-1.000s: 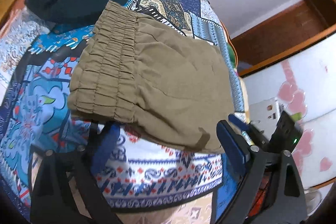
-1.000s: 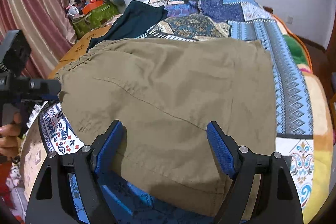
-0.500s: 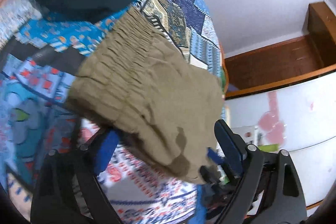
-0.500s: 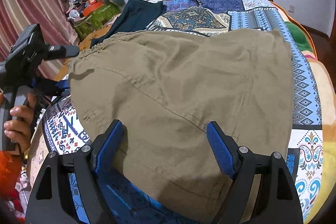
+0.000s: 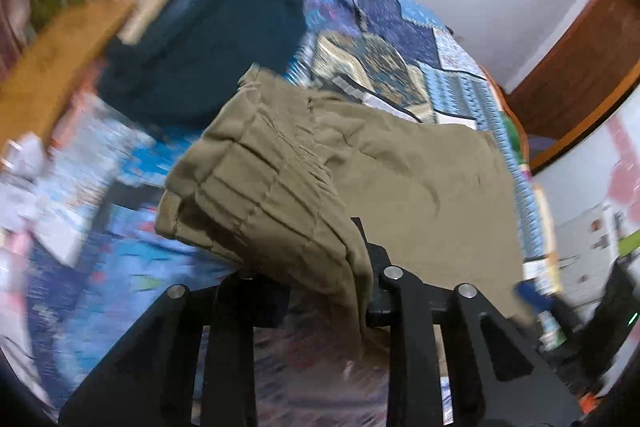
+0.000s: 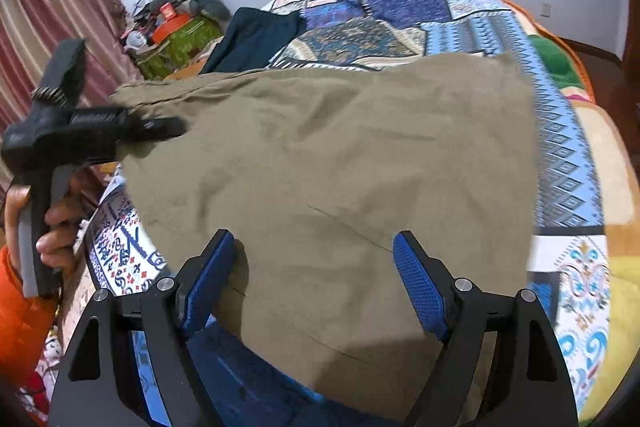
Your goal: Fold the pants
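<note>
as catalogued where they lie on the bed:
item: olive-khaki pants [image 6: 340, 163], plain woven cloth, lightly creased, with a gathered elastic waistband [image 5: 256, 163] and a thin seam running across the near part.
form: already doubled into a broad, roughly rectangular slab; far edge straight, near edge hanging over the bed's edge towards the right camera.
location: on the patchwork bedspread [image 6: 568, 155], blue, white and yellow panels, covering much of its near half.
long axis: runs across the bed, left to right in the right wrist view; waistband end points to the left, towards the curtain side, and the opposite straight edge lies to the right.
waistband condition: lifted off the bedspread and bunched in folds, draped over the front of the left tool; the rest of the cloth lies flat.
left hand-held gripper [image 5: 316, 287]: drawn together on the waistband corner, cloth pinched and covering the fingers; in the right wrist view its black body [image 6: 80, 131] sits at the pants' left corner, held by a hand [image 6: 52, 227] in an orange sleeve.
right hand-held gripper [image 6: 316, 283]: released, blue pads [image 6: 420, 287] wide apart, poised over the near hem; whether the pads touch the cloth cannot be told.
neighbouring item: dark navy garment [image 6: 256, 35] at the bed's far left, just beyond the waistband.
image quality: left wrist view smeared by motion blur.
</note>
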Demonstrator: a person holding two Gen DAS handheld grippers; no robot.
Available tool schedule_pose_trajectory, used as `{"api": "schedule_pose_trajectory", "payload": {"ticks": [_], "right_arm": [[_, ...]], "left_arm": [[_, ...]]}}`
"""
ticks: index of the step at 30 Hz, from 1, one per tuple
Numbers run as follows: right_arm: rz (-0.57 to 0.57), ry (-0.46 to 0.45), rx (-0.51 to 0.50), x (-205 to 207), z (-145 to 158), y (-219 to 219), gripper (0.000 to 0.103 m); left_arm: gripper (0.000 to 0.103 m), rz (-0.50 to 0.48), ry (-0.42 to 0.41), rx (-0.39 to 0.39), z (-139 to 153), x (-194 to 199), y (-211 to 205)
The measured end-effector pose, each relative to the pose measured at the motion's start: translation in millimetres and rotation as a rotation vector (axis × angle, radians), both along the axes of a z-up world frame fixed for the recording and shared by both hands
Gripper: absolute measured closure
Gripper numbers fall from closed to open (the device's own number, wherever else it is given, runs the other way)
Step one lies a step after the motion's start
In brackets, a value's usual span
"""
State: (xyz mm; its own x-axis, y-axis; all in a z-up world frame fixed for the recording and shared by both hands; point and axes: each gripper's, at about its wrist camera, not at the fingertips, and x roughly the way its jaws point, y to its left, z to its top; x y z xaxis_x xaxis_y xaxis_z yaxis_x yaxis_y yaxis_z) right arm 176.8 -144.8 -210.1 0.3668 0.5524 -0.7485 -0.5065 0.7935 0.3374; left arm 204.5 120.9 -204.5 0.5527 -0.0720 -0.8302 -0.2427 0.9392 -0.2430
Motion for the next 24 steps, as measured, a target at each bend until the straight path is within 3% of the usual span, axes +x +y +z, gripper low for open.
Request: {"api": "schedule_pose_trajectory", "payload": {"ticks": [5,9,12,17,20,24], "right_arm": [[0.009,-0.019,-0.047,-10.1,0.3,-6.8,0.024],[0.038,-0.03,-0.016,-16.6,5.0,-0.1,0.025],[0.052,-0.049,-0.04,-17.7,4.6,8.2,0.025],[0.038,-0.026,-0.028,-15.0,0.4,3.2,0.025],[0.023,-0.011,-0.018,-14.3,-3.1,-1.9,0.025],[0.014,0.006,0.001,-13.1,-5.6,-5.1,0.025]], "left_arm": [[0.078,0.034,-0.064,0.271,27.6,-48.7,11.5],[0.078,0.012,-0.114,0.503,41.6,-64.3,-7.3],[0.08,-0.022,-0.173,0.609,53.5,-64.9,-28.1],[0.08,-0.098,-0.259,0.61,77.2,-54.6,-57.8],[0.081,-0.159,-0.295,0.561,88.6,-45.3,-74.7],[0.081,-0.266,-0.301,0.439,96.9,-32.3,-95.0]]}}
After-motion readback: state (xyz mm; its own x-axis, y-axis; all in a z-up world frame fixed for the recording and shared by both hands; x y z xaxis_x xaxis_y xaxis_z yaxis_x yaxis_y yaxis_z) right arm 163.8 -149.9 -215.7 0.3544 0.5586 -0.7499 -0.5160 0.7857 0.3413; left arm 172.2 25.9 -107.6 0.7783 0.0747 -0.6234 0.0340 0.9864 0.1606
